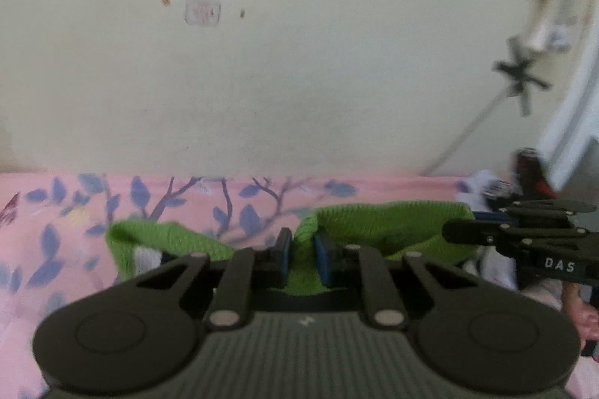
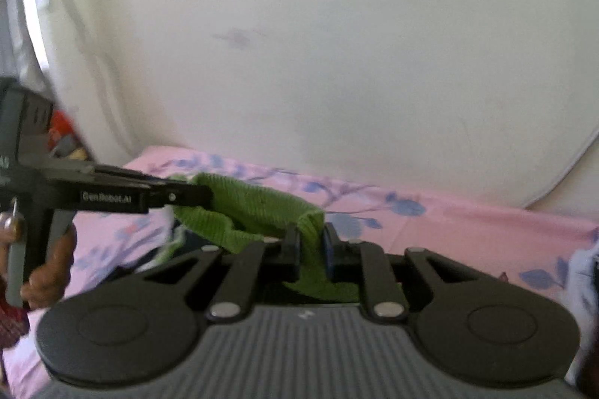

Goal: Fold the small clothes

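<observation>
The left gripper [image 1: 302,258] had its blue-padded jaws pinched on a fold of the green ribbed knit garment [image 1: 378,226]. The right gripper [image 2: 312,254] was likewise clamped on the same cloth, at another part of its edge. The garment hung stretched between them just above the pink bedsheet printed with blue leaves [image 1: 67,234]. Behind stood a pale cream wall [image 1: 299,62].

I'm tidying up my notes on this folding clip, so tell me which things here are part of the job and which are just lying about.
Part of the job:
- green knitted garment, pinched along its edge
- left gripper, shut on it
- right gripper, shut on it
- pink floral sheet, the surface it is folded over

Just lying about:
- white cloth at the sheet's far edge
- red and black object near it, too blurred to name
</observation>
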A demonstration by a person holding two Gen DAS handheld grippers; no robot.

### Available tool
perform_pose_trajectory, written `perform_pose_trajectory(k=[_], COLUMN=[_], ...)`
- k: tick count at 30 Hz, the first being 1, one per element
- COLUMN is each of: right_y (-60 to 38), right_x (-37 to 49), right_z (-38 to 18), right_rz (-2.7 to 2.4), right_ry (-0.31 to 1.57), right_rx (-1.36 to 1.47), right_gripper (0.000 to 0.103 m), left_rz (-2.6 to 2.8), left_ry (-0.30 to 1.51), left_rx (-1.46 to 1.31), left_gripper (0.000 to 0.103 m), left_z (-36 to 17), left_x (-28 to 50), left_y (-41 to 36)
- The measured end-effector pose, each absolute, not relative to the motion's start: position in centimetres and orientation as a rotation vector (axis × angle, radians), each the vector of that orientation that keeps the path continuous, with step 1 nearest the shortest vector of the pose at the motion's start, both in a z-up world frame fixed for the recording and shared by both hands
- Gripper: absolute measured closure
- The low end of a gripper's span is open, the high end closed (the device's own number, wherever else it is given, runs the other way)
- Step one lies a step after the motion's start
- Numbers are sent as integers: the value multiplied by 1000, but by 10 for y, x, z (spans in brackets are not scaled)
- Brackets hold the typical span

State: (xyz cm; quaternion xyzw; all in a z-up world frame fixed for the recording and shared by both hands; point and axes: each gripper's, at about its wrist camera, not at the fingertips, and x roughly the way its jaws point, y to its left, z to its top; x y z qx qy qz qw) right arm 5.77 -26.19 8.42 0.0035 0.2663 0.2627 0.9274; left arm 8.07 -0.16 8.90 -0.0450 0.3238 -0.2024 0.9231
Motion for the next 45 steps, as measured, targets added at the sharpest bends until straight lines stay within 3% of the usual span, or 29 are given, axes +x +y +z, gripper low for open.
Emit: perform_pose_trajectory(k=[5, 11, 15, 16, 17, 18, 19, 27, 33, 35, 37, 43, 45], right_y=[-253, -235, -219, -219, -221, -226, -232, -277, -279, -276, -267, -250, -246], right_x=[-51, -132, -138, -140, -144, -146, -150, -142, -95, -79, -63, -65, -72], right_z=[77, 20, -15, -16, -10, -4, 3, 38, 17, 7, -4, -9, -6], right_rz=[545, 451, 375, 369, 388, 415, 444, 351, 307, 305, 279, 255, 255], right_ry=[476, 459, 471, 466, 471, 463, 441, 352, 459, 502, 537, 522, 514], right_rx=[-57, -120, -200, -200, -180, -146, -110, 31, 136, 162, 133, 51, 14], right_gripper=[93, 93, 90, 83, 58, 50, 49, 52, 53, 54, 62, 55, 54], left_rz=[-451, -438, -409, -401, -398, -397, -397, -385, -372, -344, -320, -347, -371], left_ry=[645, 719, 763, 759, 754, 742, 724, 625, 752, 720, 718, 701, 693], left_rx=[-128, -160, -137, -128, -132, -142, -157, -298, -181, -156, -173, -270, -323], left_gripper=[90, 89, 78, 75, 69, 66, 63, 64, 72, 76, 82, 83, 74], left_z=[82, 41, 20, 19, 20, 23, 29, 62, 24, 17, 14, 9, 16], left_x=[-15, -78, -82, -84, -88, -90, -94, -83, -21, -2, 13, 8, 0], left_y=[14, 23, 26, 28, 31, 34, 39, 77, 38, 34, 36, 50, 55])
